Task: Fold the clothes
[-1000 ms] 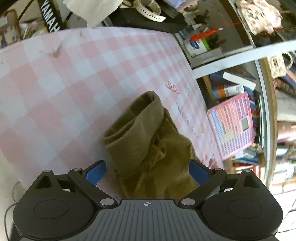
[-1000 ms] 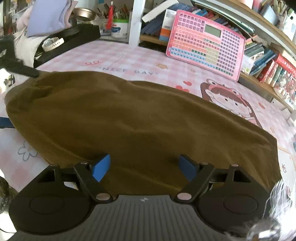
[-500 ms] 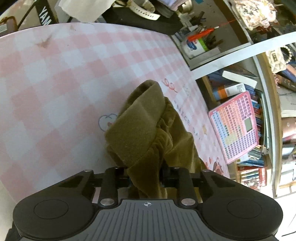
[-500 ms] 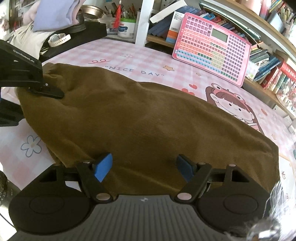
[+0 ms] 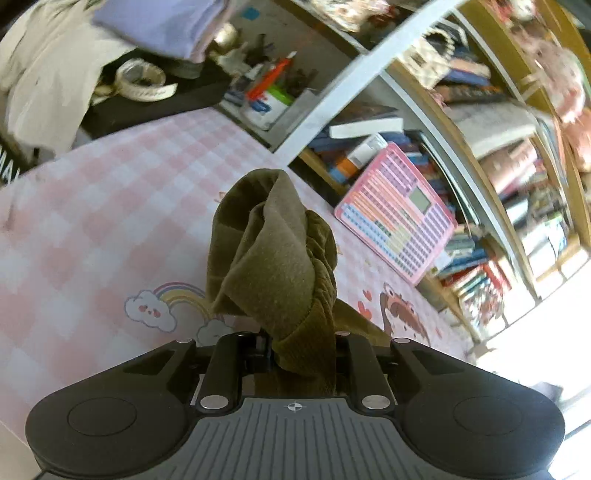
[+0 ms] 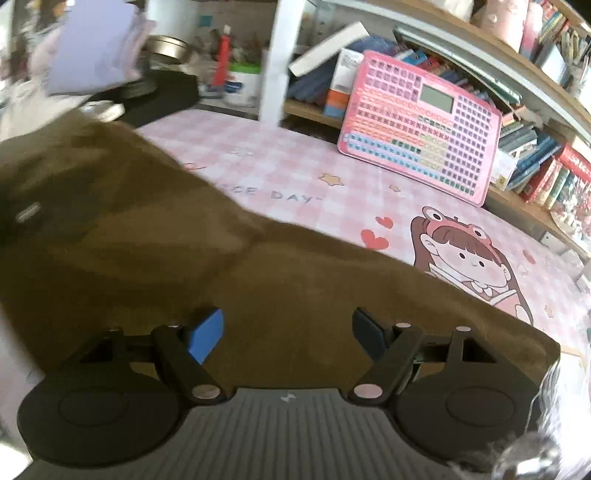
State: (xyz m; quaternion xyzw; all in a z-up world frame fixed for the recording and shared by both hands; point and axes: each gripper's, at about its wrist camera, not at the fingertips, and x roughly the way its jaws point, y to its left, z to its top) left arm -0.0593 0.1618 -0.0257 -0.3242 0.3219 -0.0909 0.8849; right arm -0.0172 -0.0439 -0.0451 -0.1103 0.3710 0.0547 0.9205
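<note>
An olive-brown garment (image 6: 229, 266) lies spread over the pink checked cloth (image 6: 303, 177) in the right wrist view. Its left end is raised off the cloth and blurred. My left gripper (image 5: 295, 343) is shut on that end: a bunched fold of the same garment (image 5: 273, 258) sticks up from between its closed fingers, above the pink checked cloth (image 5: 110, 206). My right gripper (image 6: 288, 328) hangs open just over the near edge of the garment, with brown fabric showing between its blue pads (image 6: 207, 330).
A pink keyboard-like toy board (image 6: 421, 129) leans against the bookshelf (image 6: 535, 122) at the back. A black tray (image 5: 155, 103) with a white wristband, a pen pot (image 5: 266, 107) and pale folded clothes (image 5: 159, 26) sit at the back left.
My left gripper closed on the garment's end and has lifted it up and towards the right. The right gripper has stayed open over the near edge.
</note>
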